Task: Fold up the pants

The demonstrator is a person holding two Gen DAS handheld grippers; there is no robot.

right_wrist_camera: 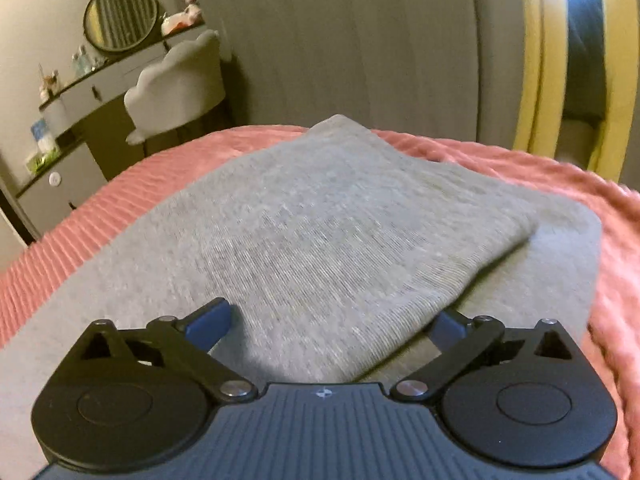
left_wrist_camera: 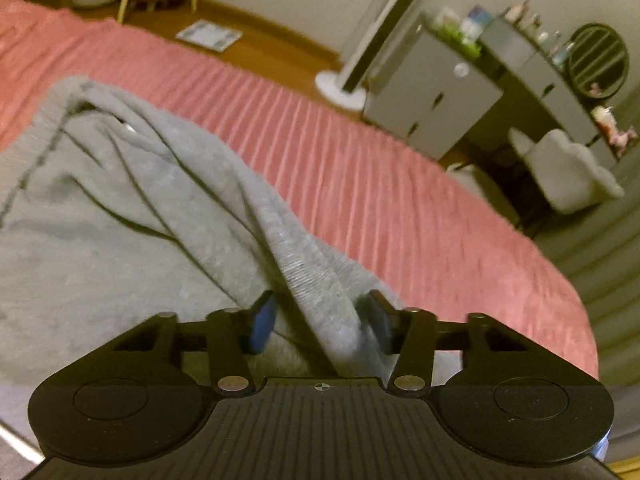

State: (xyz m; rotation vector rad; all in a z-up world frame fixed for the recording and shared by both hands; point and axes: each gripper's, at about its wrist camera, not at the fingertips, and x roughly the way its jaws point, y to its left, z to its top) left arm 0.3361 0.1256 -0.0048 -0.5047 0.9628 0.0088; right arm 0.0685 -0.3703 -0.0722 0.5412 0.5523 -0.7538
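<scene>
Grey pants (left_wrist_camera: 120, 208) lie on a pink ribbed bedspread (left_wrist_camera: 380, 184). In the left wrist view a raised ridge of the grey fabric runs between the blue pads of my left gripper (left_wrist_camera: 322, 320), whose jaws stand apart around it. In the right wrist view the pants (right_wrist_camera: 320, 220) lie partly folded, an upper layer over a lower one. My right gripper (right_wrist_camera: 332, 328) is wide open, its jaws on either side of the upper layer's near edge.
The pink bedspread (right_wrist_camera: 100, 208) ends at the far side. Beyond it stand a grey dresser (left_wrist_camera: 432, 104), a vanity with a round mirror (right_wrist_camera: 120, 16), a white chair (right_wrist_camera: 180, 84), a standing mirror (left_wrist_camera: 384, 28) and a wooden floor (left_wrist_camera: 260, 40).
</scene>
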